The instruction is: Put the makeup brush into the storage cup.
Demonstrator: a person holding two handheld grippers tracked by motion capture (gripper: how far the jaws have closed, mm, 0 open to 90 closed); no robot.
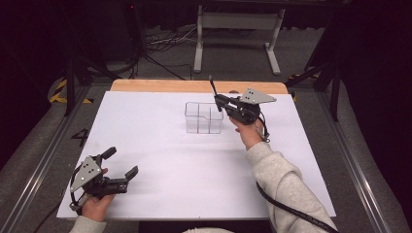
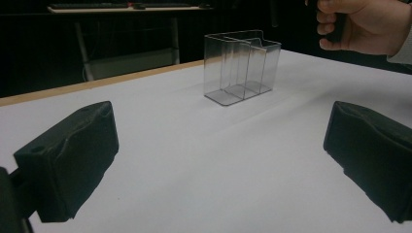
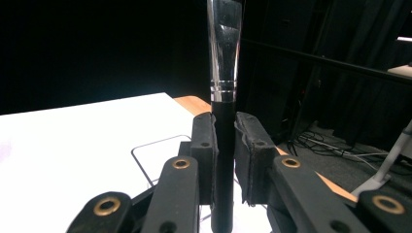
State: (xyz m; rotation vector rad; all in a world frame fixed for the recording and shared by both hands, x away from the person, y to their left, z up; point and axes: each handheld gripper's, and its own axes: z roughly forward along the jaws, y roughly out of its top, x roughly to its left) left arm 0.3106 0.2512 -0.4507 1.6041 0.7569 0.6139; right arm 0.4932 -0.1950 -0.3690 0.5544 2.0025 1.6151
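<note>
- Right gripper [image 1: 221, 101] sits right of centre in the high view, just right of the clear divided holder [image 1: 204, 117], jaws clamped on a black-handled brush [image 3: 224, 97]
- Seen in the right gripper view, the brush stands upright in the middle of the frame, silver ferrule above the jaws, the holder's rim below and behind it
- Left gripper [image 1: 121, 167] rests at lower left of the high view, jaws spread apart and holding nothing, well apart from the holder
- Judged step: carrying the brush over the holder
- Next move likely calls for lining the handle above one compartment, lowering, then releasing
</note>
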